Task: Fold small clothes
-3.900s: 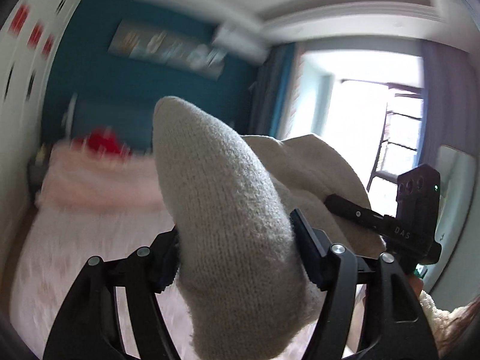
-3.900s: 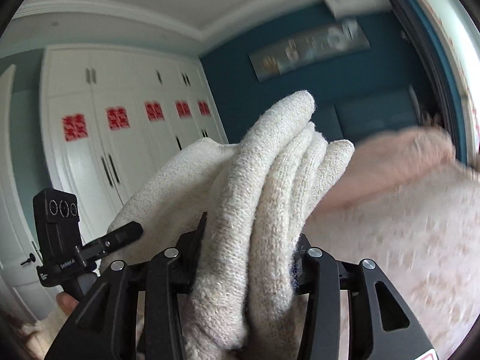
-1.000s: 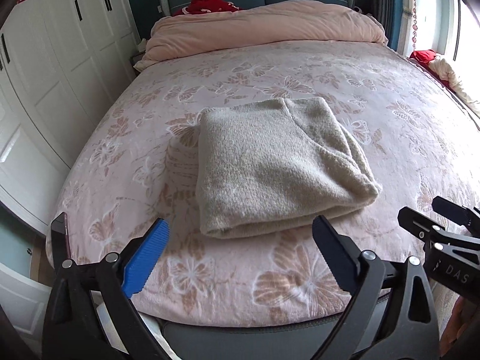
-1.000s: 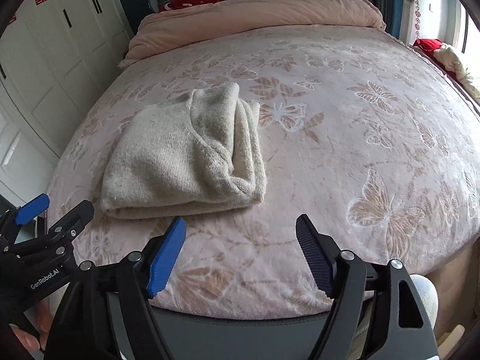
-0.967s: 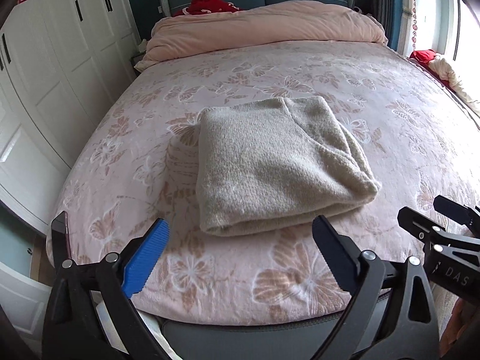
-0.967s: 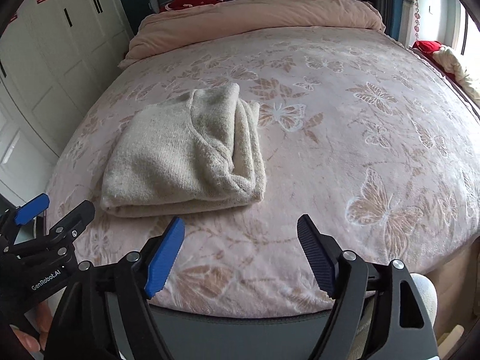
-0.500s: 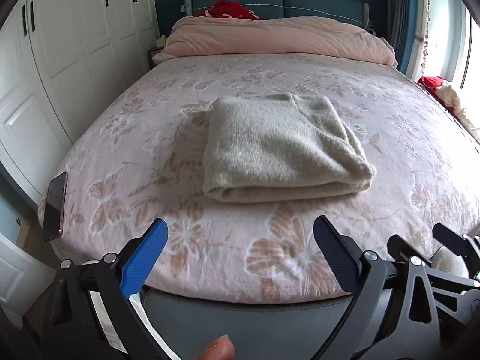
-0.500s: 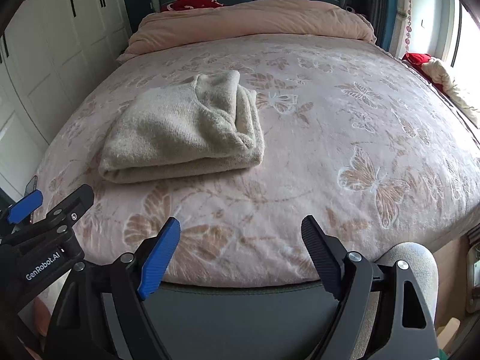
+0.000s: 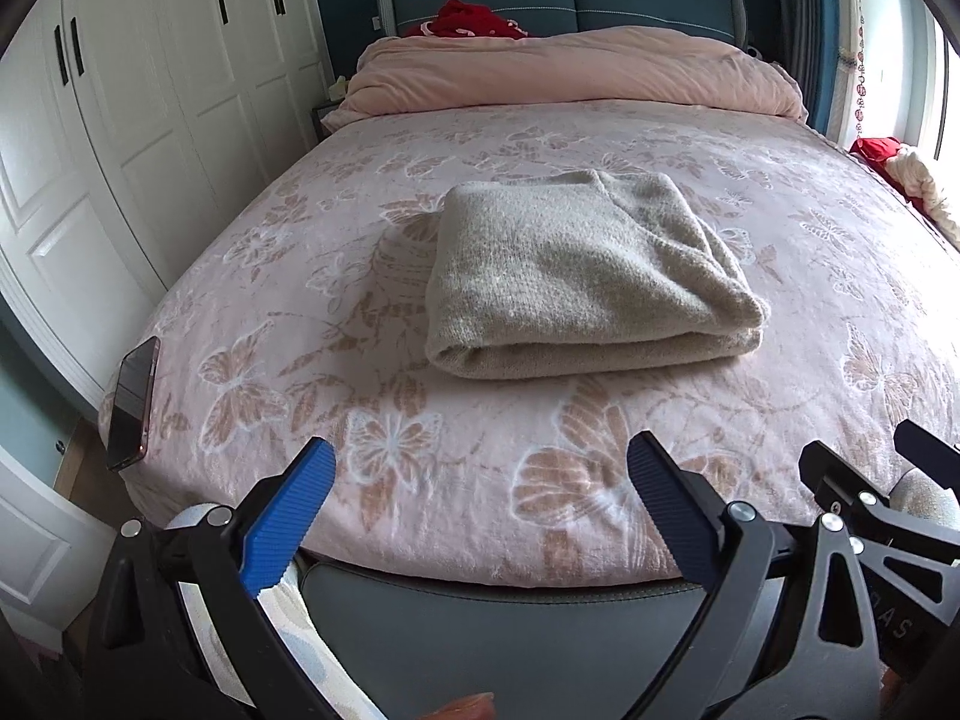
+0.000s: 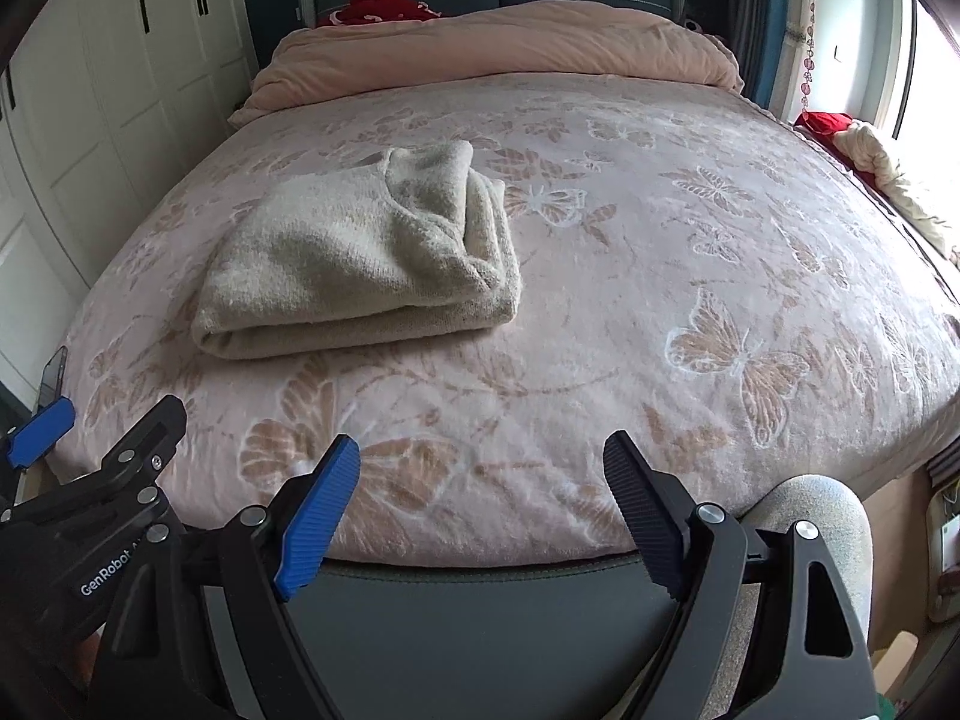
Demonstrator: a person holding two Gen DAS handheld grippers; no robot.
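Observation:
A beige knitted sweater [image 9: 576,276] lies folded into a thick rectangle on the pink butterfly-patterned bed [image 9: 300,324]. It also shows in the right wrist view [image 10: 360,264], left of centre. My left gripper [image 9: 480,480] is open and empty, low at the foot of the bed, well short of the sweater. My right gripper [image 10: 480,474] is open and empty too, beside the left one, over the bed's front edge [image 10: 480,564].
A phone [image 9: 133,402] lies at the bed's front left corner. A rolled pink duvet [image 9: 570,72] and red cloth [image 9: 468,21] sit at the headboard. White wardrobes [image 9: 120,120] stand on the left. More clothes [image 10: 870,162] lie by the window on the right.
Both grippers let go of the sweater, which now lies folded on the bed. In the last second both have drawn back and dropped lower toward the foot of the bed.

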